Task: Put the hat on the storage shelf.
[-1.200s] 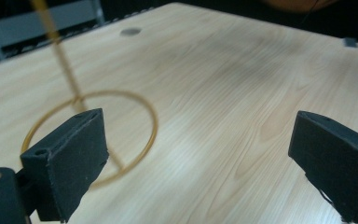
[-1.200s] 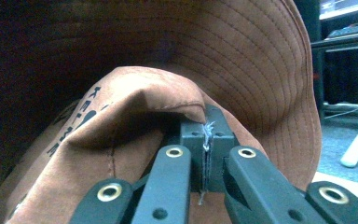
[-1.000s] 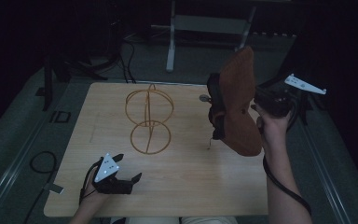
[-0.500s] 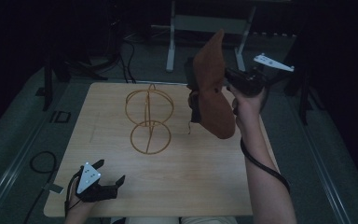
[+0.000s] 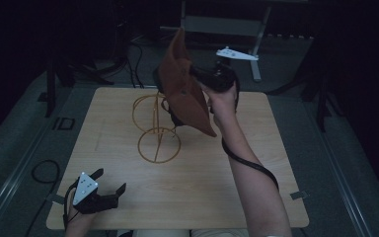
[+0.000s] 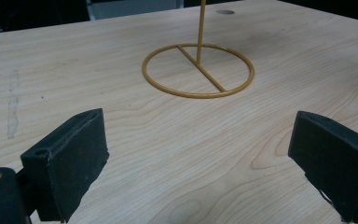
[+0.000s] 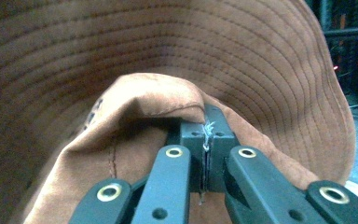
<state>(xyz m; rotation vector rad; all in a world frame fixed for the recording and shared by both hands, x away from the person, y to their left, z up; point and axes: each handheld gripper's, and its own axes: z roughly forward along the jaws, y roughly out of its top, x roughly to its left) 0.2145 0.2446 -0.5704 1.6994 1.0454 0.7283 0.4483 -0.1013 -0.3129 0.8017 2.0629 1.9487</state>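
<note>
The right gripper [image 5: 197, 74], jaws clamped on the brown hat [image 5: 183, 91], should centre the crown over the wire stand [image 5: 155, 123] before lowering; the left gripper [image 5: 109, 189] rests with jaws wide apart, empty.

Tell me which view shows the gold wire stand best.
The high view: the whole gold wire stand shows, its ring base on the table and its upper loops partly behind the brown hat. The left gripper view shows its base ring and post.

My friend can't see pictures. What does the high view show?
The right gripper holds a brown wide-brimmed hat up above a gold wire stand on a wooden table. The left gripper rests open near the table's front left corner.
</note>
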